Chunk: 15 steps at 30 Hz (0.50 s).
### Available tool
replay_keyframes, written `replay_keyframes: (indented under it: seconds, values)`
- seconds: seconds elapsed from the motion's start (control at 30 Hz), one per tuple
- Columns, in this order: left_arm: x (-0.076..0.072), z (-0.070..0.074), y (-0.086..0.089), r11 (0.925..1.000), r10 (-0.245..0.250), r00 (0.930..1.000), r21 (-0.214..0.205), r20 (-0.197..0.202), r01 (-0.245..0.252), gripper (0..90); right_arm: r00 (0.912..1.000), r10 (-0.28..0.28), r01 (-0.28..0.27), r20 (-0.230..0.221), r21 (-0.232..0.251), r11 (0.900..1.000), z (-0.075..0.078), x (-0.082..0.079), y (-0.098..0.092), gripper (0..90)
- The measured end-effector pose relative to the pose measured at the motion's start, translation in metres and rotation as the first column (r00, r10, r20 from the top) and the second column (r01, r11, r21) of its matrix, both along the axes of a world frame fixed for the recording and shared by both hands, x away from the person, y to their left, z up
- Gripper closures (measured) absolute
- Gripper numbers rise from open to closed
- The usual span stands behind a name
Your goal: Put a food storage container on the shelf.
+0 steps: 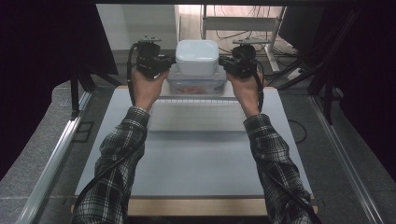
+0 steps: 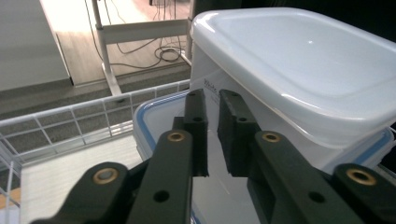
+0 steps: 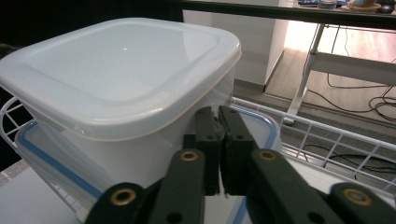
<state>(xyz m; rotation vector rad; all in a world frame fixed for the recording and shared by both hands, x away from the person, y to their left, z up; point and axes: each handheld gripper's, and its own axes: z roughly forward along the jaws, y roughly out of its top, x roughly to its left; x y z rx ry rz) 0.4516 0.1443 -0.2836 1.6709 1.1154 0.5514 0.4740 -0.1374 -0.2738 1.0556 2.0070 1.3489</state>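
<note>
A white square tub with a white lid (image 1: 197,56) (image 2: 299,70) (image 3: 116,70) stands on top of a clear box with a blue-rimmed lid (image 1: 196,87) (image 2: 148,122) (image 3: 42,150) at the far end of the table. My left gripper (image 1: 172,59) (image 2: 212,100) is at the tub's left side. My right gripper (image 1: 222,60) (image 3: 218,114) is at its right side. Both have their jaws nearly together with nothing between them. Their tips lie close against the tub's side walls, above the lower box's lid. Orange contents show faintly through the clear box.
A white wire basket (image 2: 70,116) (image 3: 327,135) (image 1: 196,116) holds the two stacked containers. The pale table top (image 1: 196,163) stretches toward the person, with a wooden edge at the front. Desk legs and cables lie on the floor beyond the table.
</note>
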Motion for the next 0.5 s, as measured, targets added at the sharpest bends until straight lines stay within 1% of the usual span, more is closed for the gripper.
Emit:
replay_keyframes:
  seconds: [0.1,0.17,0.23,0.3,0.4,0.5]
  values:
    - [-0.008,-0.001,0.007,0.9996,-0.018,0.9998,-0.023,0.001,0.018,75.5,0.9999,0.013,-0.013,0.002,0.008,0.9999,-0.001,-0.004,-0.008,78.2]
    - [-0.015,-0.004,0.011,0.9993,-0.031,0.9995,-0.019,0.005,0.031,71.1,0.9996,0.028,-0.028,0.001,0.027,0.9992,-0.002,-0.008,-0.015,74.0]
    - [-0.021,-0.007,0.014,0.999,-0.042,0.9991,-0.015,0.0,0.042,67.0,0.9987,0.049,-0.049,-0.011,0.042,0.9979,-0.005,-0.013,-0.021,70.3]
    - [-0.027,-0.011,0.016,0.9984,-0.052,0.9986,-0.024,-0.004,0.052,63.2,0.9975,0.069,-0.068,-0.017,0.052,0.9964,-0.008,-0.019,-0.024,65.8]
    - [-0.037,-0.016,0.019,0.9973,-0.072,0.9974,-0.019,-0.002,0.072,57.2,0.9954,0.095,-0.094,-0.012,0.053,0.9941,-0.011,-0.03,-0.029,61.1]
    - [-0.048,-0.021,0.021,0.9954,-0.096,0.9954,-0.007,0.01,0.096,51.8,0.9919,0.126,-0.126,-0.011,0.058,0.9904,-0.014,-0.04,-0.031,56.4]
